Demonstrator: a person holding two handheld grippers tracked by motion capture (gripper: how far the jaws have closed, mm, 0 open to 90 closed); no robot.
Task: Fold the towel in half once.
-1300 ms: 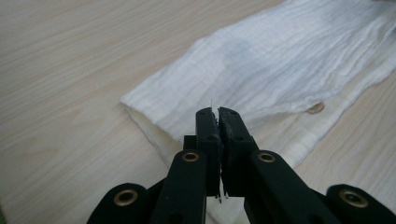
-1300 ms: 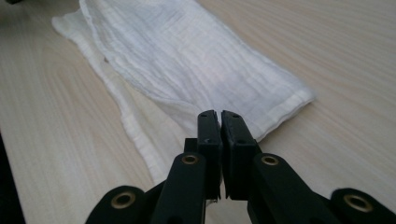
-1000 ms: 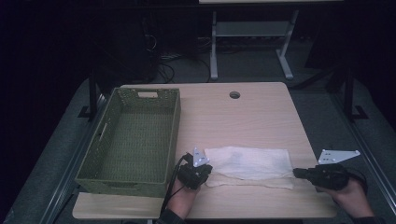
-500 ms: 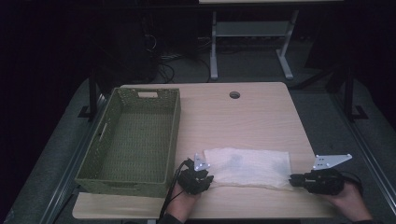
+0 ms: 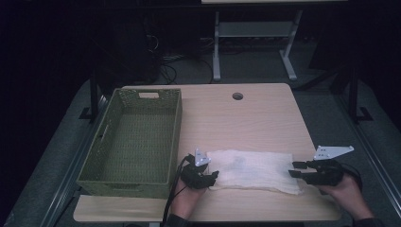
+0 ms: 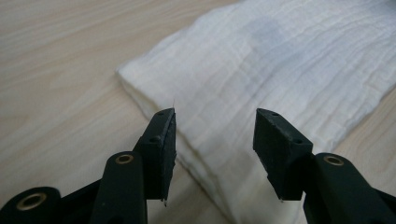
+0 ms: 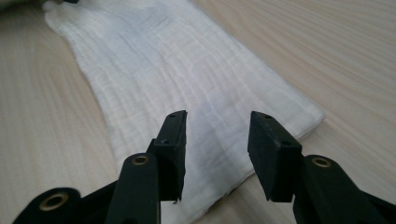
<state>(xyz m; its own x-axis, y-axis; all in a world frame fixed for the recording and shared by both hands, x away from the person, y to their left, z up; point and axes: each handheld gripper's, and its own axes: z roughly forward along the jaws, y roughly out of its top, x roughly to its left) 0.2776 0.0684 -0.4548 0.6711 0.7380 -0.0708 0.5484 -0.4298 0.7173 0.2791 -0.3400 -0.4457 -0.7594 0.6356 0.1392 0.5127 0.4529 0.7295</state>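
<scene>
White folded cloth (image 5: pixel 253 170) lies flat on the bench (image 5: pixel 246 123); both tools, left (image 5: pixel 213 176) and right (image 5: pixel 294 169), have just been opening, nothing between them. Probably back off level so the fold holds.

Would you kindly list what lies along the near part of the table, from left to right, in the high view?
Green woven basket → left tool → folded white cloth → right tool
</scene>
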